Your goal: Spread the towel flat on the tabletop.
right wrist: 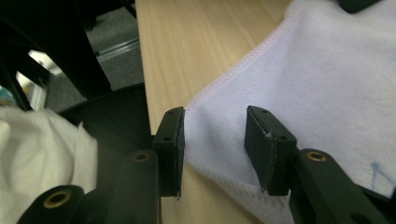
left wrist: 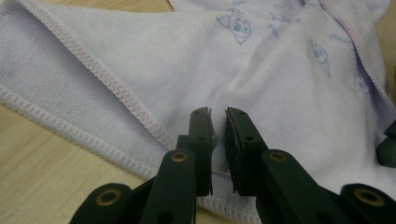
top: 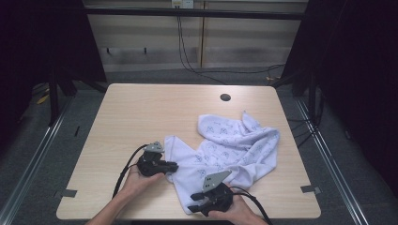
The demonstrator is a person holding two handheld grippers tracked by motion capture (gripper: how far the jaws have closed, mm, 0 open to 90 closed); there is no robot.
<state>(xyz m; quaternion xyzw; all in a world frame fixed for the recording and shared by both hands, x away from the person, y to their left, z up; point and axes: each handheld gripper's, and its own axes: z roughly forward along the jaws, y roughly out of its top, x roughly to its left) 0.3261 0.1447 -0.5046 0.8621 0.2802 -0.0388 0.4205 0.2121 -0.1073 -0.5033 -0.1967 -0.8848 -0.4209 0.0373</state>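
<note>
On the wooden table (top: 141, 112), the lavender printed garment (top: 234, 145) lies crumpled at four o'clock. Our left gripper (left wrist: 218, 122) pinches a fold; we keep it firm. Our right gripper (right wrist: 215, 135), jaws spread, straddles the hem (right wrist: 210, 170); we seat it deeper before closing.

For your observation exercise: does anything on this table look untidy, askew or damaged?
The lilac cloth lies crumpled and bunched on the table, one corner sticking up toward the far edge. The left gripper pinches a fold; the right gripper stands open over a hem. No damage shows.
</note>
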